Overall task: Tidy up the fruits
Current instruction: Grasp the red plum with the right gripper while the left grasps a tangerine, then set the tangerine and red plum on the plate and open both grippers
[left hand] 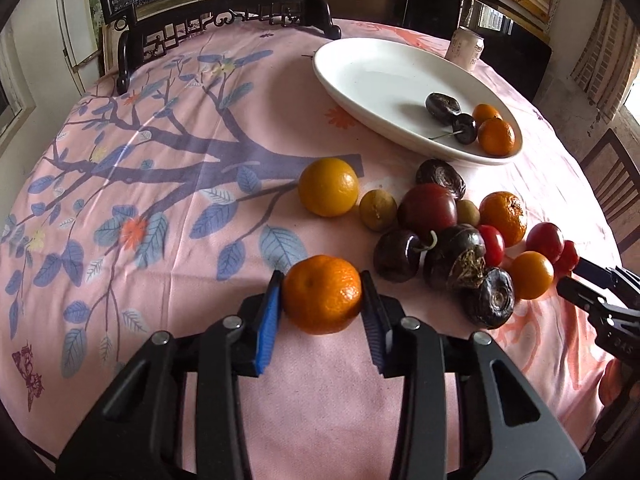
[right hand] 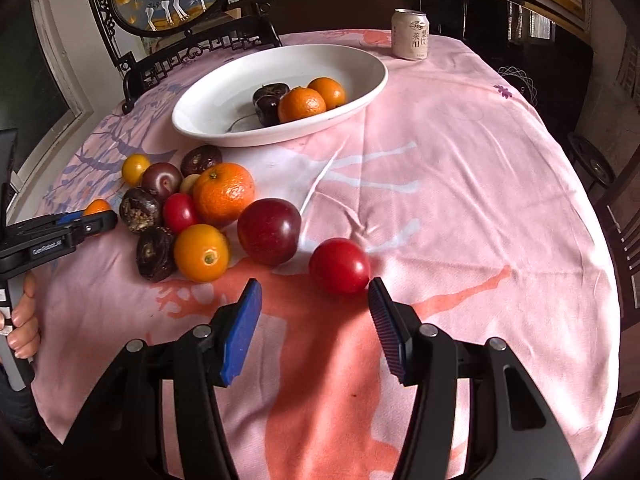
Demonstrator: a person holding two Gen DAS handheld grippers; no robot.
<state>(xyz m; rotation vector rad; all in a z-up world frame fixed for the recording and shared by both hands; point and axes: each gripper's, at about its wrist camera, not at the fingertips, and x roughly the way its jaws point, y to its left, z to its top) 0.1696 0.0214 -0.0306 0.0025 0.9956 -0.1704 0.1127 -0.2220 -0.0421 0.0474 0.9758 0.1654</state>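
Left gripper (left hand: 322, 295) is clamped on a mandarin (left hand: 322, 294), fruit pile (left hand: 452, 236) off to its right. Right gripper (right hand: 315, 294) is spread wide, red tomato (right hand: 339, 266) just ahead between the fingertips, white dish (right hand: 216, 92) further ahead-left.

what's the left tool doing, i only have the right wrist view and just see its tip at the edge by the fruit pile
Observer: The left tool is shut on a mandarin, pinched between both blue pads.
Operator: is there more fruit on that side i can't see
Observer: Yes, a large orange lies on the cloth beyond the held mandarin, left of the pile.
Operator: anything in the dish hidden behind the oranges
Observer: In the white dish, the dark cherry has a long stem pointing away from the oranges.
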